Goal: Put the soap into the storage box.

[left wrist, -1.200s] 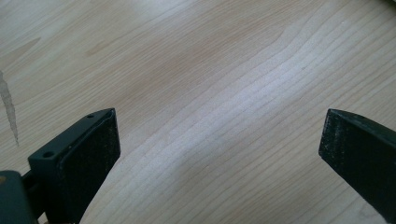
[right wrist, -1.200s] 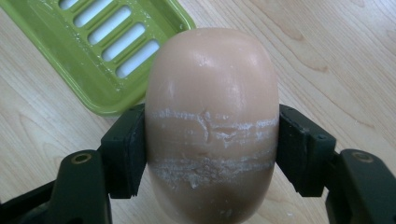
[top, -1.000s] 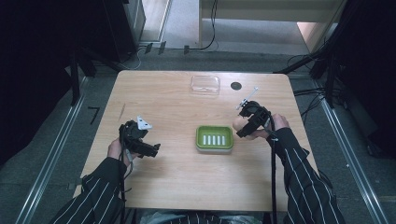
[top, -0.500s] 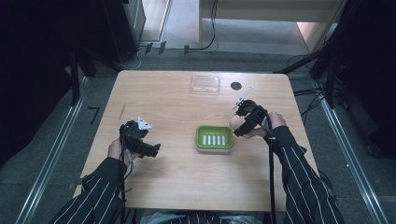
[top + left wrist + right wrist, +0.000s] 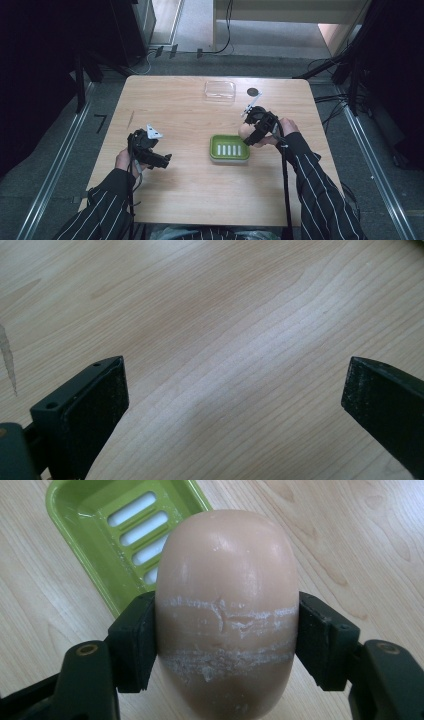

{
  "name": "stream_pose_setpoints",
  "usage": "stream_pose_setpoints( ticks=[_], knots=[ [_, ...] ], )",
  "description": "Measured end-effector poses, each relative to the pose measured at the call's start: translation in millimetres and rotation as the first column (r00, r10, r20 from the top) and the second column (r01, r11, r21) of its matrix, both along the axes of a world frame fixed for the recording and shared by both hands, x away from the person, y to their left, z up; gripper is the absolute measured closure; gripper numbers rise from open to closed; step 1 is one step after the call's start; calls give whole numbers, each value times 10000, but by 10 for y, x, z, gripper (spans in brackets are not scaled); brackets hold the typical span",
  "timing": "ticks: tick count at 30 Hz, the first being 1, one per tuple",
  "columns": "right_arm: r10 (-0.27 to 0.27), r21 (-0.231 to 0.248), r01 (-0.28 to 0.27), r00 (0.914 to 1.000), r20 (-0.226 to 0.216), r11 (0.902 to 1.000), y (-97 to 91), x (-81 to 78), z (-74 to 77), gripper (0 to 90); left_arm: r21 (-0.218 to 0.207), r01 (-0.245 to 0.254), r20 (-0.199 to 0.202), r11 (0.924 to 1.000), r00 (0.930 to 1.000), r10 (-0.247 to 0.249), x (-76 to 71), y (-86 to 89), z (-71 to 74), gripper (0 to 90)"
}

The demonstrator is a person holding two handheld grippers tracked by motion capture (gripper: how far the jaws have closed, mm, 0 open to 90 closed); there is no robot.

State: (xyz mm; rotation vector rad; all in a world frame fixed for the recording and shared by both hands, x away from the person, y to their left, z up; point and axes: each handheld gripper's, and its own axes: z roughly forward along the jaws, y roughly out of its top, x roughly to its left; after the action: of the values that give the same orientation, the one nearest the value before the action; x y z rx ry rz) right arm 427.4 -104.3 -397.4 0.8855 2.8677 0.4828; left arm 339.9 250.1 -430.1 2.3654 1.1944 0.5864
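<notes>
Little differs from a second ago except on my right side: my right gripper now sits lower and further in, at the dish's far right corner, while my left one stays where it was.

Largest before me is the table, pale wood. Near its middle lies the dish, a green soap tray with a row of white slots in its floor. At the far edge rests a clear lid, with a small dark disc just beside it.

Smallest is the soap, a smooth peach-coloured oval bar with white scuffed bands round its waist. It hangs just above the dish's far right corner, part over the rim and part over bare wood.

My right gripper has its jaws closed against the soap's two sides, gripping it at the scuffed bands.

My left gripper hovers over bare wood, well apart from the dish. In the left gripper view its jaws stand wide apart, holding nothing and touching nothing.
</notes>
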Motion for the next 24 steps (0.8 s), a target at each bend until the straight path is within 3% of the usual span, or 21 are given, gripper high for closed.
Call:
stream_pose_setpoints(
  ticks=[24],
  knots=[
    [947,-50,-946,9954,168,9955,254,7,8,340,26,-69,17,10000,10000,69,-14,24,6,0]
  ],
)
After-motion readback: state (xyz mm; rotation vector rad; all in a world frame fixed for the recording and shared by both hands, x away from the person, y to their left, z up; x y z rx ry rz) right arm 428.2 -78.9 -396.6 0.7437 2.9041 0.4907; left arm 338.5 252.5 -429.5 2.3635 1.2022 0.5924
